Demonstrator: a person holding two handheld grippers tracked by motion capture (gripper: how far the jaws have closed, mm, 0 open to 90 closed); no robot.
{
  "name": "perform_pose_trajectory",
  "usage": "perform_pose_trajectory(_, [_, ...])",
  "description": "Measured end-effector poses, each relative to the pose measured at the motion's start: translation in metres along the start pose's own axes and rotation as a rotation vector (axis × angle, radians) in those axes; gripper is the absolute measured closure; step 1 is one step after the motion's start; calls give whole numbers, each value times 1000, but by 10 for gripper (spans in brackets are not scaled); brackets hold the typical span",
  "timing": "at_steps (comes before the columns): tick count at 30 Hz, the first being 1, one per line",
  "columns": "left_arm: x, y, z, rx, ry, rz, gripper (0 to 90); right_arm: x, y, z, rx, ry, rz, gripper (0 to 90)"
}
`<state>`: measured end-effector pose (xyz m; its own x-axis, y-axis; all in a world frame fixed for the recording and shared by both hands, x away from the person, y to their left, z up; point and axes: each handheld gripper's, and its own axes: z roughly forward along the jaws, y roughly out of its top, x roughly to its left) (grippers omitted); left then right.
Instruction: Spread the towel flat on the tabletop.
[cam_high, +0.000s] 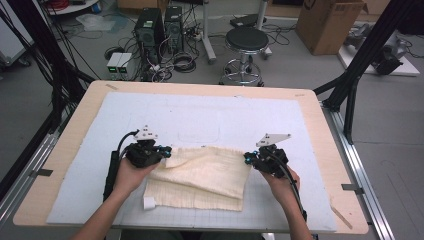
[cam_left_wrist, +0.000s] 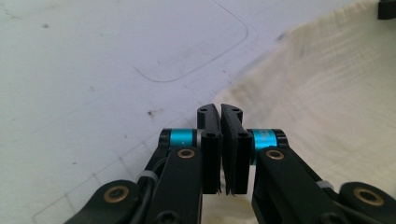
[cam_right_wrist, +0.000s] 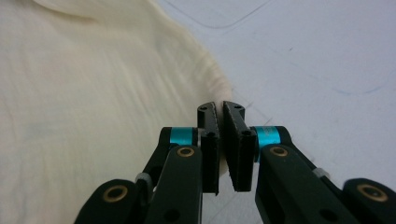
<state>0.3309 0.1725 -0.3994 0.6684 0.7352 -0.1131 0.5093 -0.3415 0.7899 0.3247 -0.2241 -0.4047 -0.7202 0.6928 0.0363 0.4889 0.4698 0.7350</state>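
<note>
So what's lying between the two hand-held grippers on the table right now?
The cream cloth spans the stretch between the left hand-held gripper and the right hand-held gripper; each is shut on one of its corners. The high view shows it.

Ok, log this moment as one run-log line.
work: folding cream cloth | left claw: shut on cloth's left corner | right claw: shut on cloth's right corner | surface: white mat | cloth: partly folded over itself
</note>
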Motion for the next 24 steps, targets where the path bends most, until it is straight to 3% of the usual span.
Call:
perform_pose_trajectory(6, [8,-1,-5,-26,27,-13,869,0,12,4,-9,-2,-20,854])
perform_pose_trajectory(8, [10,-1,-6,-29,52,-6,869,2,16,6,-3,-4,-35,854])
perform_pose_trajectory(13, [22,1,-3,-56,106,-40,869,2,29,10,-11,-25,-62,854])
perform_pose_trajectory(16, [36,7,4,-92,152,-101,869,-5,42,16,-18,-42,-66,854])
perform_pose_trajectory(19, [53,21,12,-112,192,-132,870,-18,58,26,-41,-51,-45,854])
perform_pose_trajectory(22, [66,38,22,-145,222,-139,869,-32,72,39,-43,-91,-33,854])
perform_pose_trajectory(24, [73,48,34,-137,234,-133,858,-44,80,48,-63,-145,-20,833])
